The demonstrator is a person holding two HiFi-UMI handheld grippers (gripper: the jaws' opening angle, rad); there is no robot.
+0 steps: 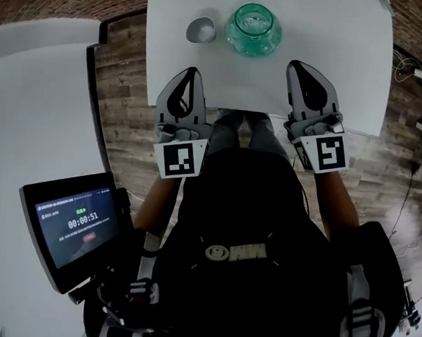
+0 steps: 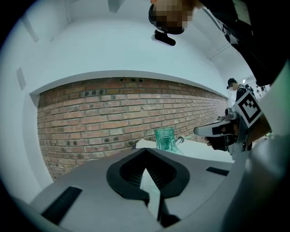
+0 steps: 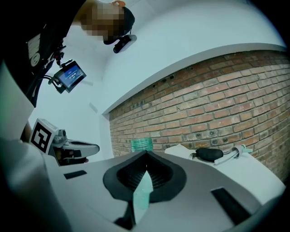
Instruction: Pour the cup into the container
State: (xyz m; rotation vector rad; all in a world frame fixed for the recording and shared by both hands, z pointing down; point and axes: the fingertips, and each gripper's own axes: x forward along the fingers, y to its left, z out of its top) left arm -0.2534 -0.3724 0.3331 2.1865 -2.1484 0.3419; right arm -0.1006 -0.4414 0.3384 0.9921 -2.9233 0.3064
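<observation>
Beyond both jaws, on the white counter (image 1: 347,80): grey cup (image 1: 201,29) is sitting just beside green glass jar (image 1: 254,29), likely handy for pouring; left gripper (image 1: 190,75) and right gripper (image 1: 301,68) are hovering, jaws pressed together, empty.

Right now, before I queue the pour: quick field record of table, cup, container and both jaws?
surface: white table
cup: small grey cup, on the table, left of the jar, apart from it
container: green clear glass jar, upright, mouth open
left gripper: jaws together, nothing between them, short of the cup
right gripper: jaws together, nothing between them, short of the jar
pour: not started
</observation>
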